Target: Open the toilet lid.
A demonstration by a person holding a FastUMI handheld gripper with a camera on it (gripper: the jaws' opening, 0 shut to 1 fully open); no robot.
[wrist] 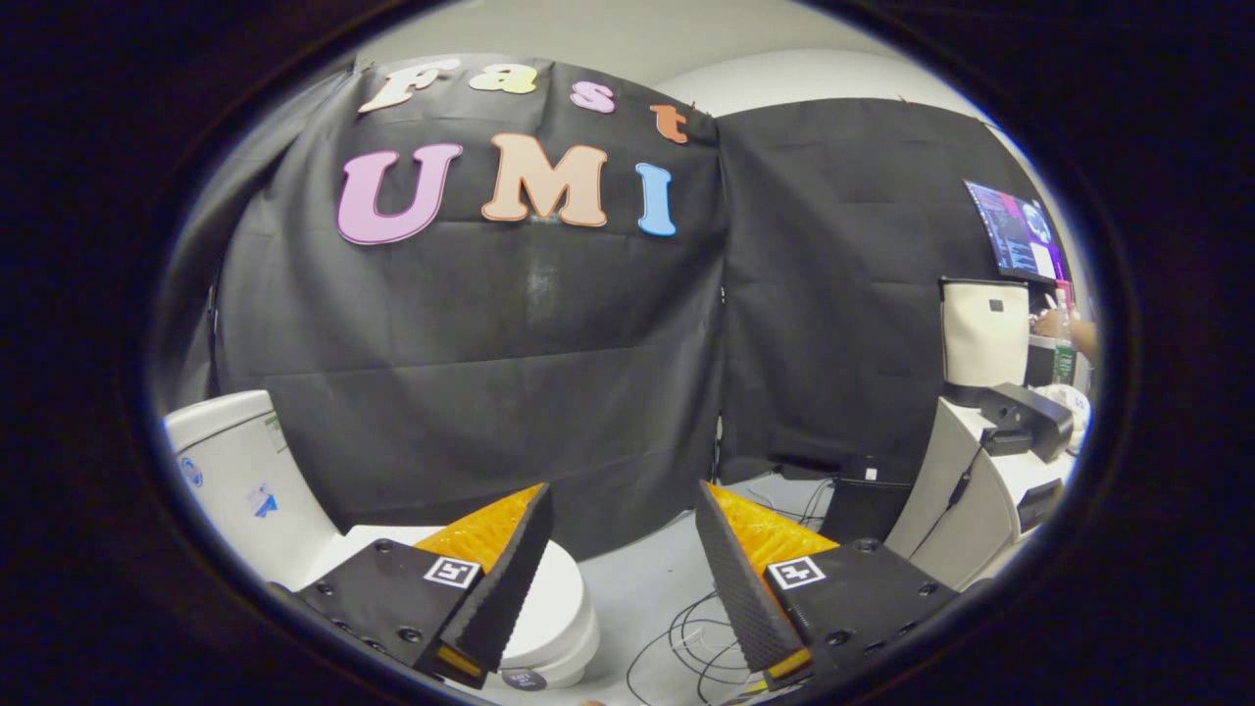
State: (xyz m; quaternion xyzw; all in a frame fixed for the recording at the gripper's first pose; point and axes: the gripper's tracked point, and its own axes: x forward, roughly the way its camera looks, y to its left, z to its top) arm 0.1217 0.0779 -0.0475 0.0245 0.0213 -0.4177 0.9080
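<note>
Tool (623, 579): two wedge-shaped fingers (510, 579), inner faces ribbed with fine ridges, set wide apart with nothing between. Each finger mounted on a flat, dark, angular block studded with round screw heads. One square black-and-white fiducial marker (452, 572) atop each block, just behind the finger base. Outer finger flanks textured in a raised diamond pattern.

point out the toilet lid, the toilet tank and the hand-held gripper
toilet lid (561, 588): gripper view, on its flat white top, beside the left finger; lid is down.
toilet tank (230, 461): gripper view, on its white front face.
hand-held gripper (624, 510): gripper view, midway between its open fingertips, nothing held.
</note>
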